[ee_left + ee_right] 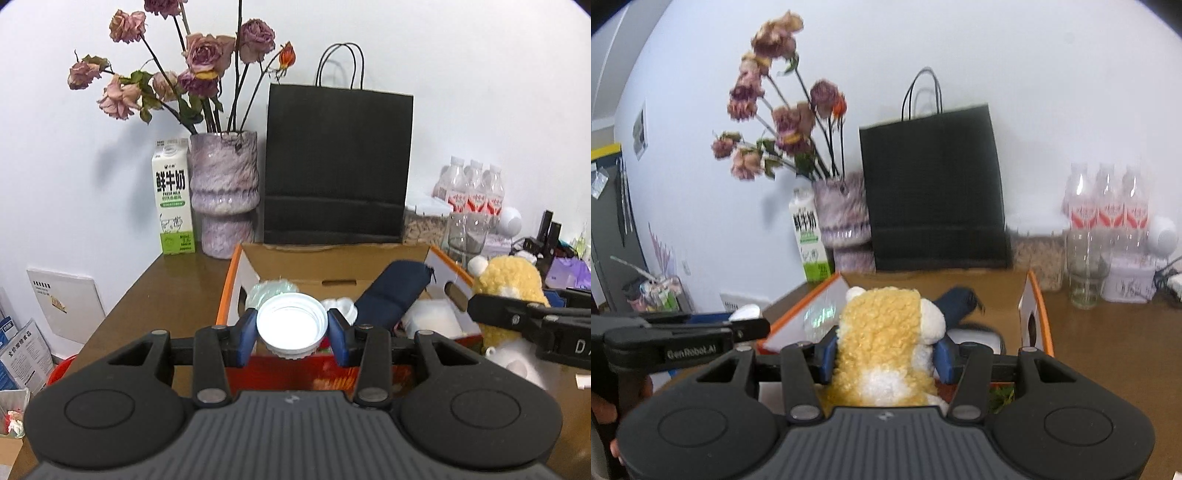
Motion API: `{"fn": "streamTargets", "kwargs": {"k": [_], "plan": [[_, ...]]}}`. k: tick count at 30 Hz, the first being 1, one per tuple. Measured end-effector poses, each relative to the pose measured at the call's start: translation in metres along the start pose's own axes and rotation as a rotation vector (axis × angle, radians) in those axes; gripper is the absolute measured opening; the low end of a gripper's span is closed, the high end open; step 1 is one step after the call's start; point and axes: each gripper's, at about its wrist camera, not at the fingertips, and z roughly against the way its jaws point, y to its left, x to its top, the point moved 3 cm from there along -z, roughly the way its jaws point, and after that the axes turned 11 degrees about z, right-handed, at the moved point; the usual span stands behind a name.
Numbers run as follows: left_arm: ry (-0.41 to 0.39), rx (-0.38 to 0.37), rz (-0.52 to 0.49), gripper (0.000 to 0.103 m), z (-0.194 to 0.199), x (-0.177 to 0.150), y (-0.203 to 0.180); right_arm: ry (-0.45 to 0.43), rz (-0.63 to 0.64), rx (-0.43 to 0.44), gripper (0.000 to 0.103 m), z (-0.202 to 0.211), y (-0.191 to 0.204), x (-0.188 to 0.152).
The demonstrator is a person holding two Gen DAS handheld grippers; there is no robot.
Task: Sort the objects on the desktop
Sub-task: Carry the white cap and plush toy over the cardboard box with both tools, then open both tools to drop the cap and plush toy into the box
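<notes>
Left wrist view first: the left gripper (291, 330) has its blue pads partly closed and pressed on either side of a white screw cap (291, 326), open side facing the camera, held up in front of the cardboard box (332, 258) with the orange rim. Inside that box lie a dark blue pouch (391, 295), something clear and crinkly on the left and a white packet on the right. Behind the box stands a black paper bag (338, 166), with a purple vase (225, 192) of wilted roses just left of it and a milk carton (173, 195) beside the vase. Off to the right, the yellow plush toy (509, 291) shows behind the other tool's black finger, with water bottles (469, 188) and a glass jar further back on the brown table (155, 310).

Over to the right wrist view: the right gripper (886, 354) is clamped on the yellow plush toy (882, 339), blue pads squeezing its curly sides, jaws partly closed round it. The toy sits above the near edge of the cardboard box (1038, 306), blocking most of its inside; the dark blue pouch (956, 302) pokes out behind it. The left tool reaches in from the left edge. The black paper bag (934, 184), purple vase (842, 218) and milk carton (809, 240) line the wall
</notes>
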Motion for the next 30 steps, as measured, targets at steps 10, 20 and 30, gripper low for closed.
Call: {"fn": "streamTargets", "kwargs": {"k": [10, 20, 30], "plan": [[-0.066, 0.008, 0.044, 0.041, -0.021, 0.035, -0.010, -0.058, -0.007, -0.062, 0.049, -0.021, -0.025, 0.037], [-0.070, -0.021, 0.087, 0.041, -0.071, 0.036, -0.005, -0.017, -0.061, -0.149, 0.049, -0.082, -0.056, 0.026], [-0.031, 0.001, 0.009, 0.041, -0.128, 0.025, -0.008, 0.080, 0.067, -0.144, 0.049, -0.155, -0.043, 0.006]]}}
